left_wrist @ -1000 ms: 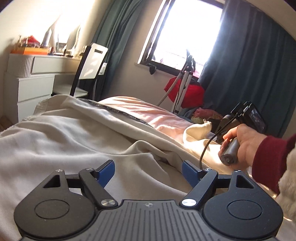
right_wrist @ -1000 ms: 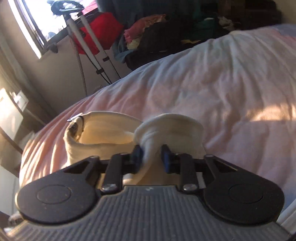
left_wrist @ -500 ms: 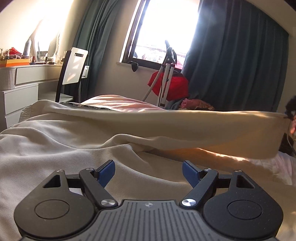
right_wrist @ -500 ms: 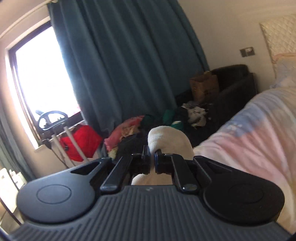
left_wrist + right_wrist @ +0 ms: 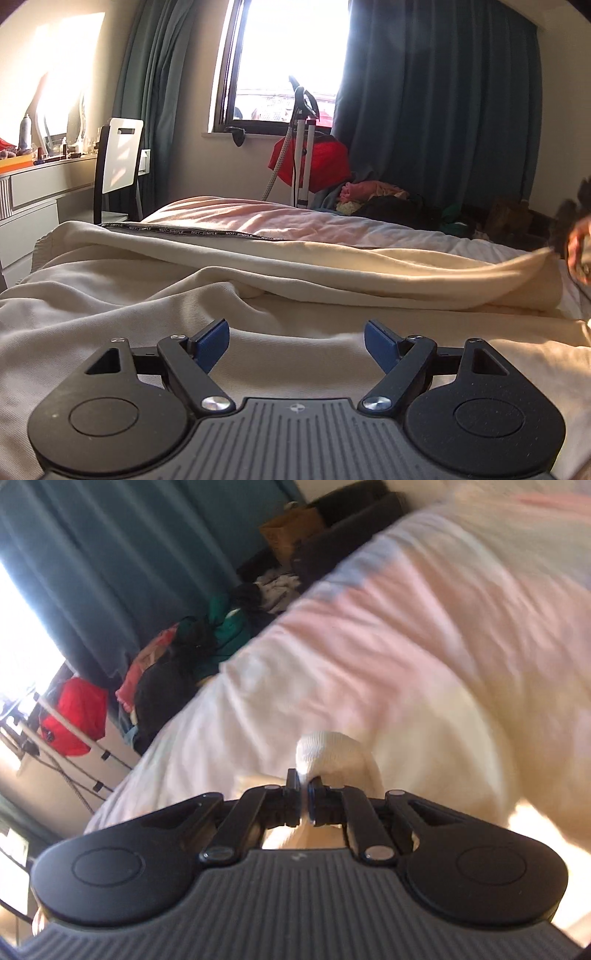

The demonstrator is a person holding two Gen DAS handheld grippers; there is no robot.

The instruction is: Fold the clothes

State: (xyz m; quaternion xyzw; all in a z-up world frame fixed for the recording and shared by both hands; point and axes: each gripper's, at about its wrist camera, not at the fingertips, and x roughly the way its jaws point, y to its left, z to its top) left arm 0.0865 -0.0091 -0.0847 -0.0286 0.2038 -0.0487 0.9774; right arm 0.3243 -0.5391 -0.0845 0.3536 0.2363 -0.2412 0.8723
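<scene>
Pinching sleeve [image 5: 334, 749] in right gripper [image 5: 303, 794], now stretching it toward frame right; left gripper [image 5: 296, 341] hovering spread, ready for folding.

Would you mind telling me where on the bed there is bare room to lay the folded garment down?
The pink duvet is free beyond the cream garment, between its lettered tape and the clothes pile. Nearer, the garment covers everything under the left tongs.

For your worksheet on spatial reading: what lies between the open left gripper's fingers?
Only cream garment lies between the left gripper fingers, unpinched, in the left wrist view.
</scene>
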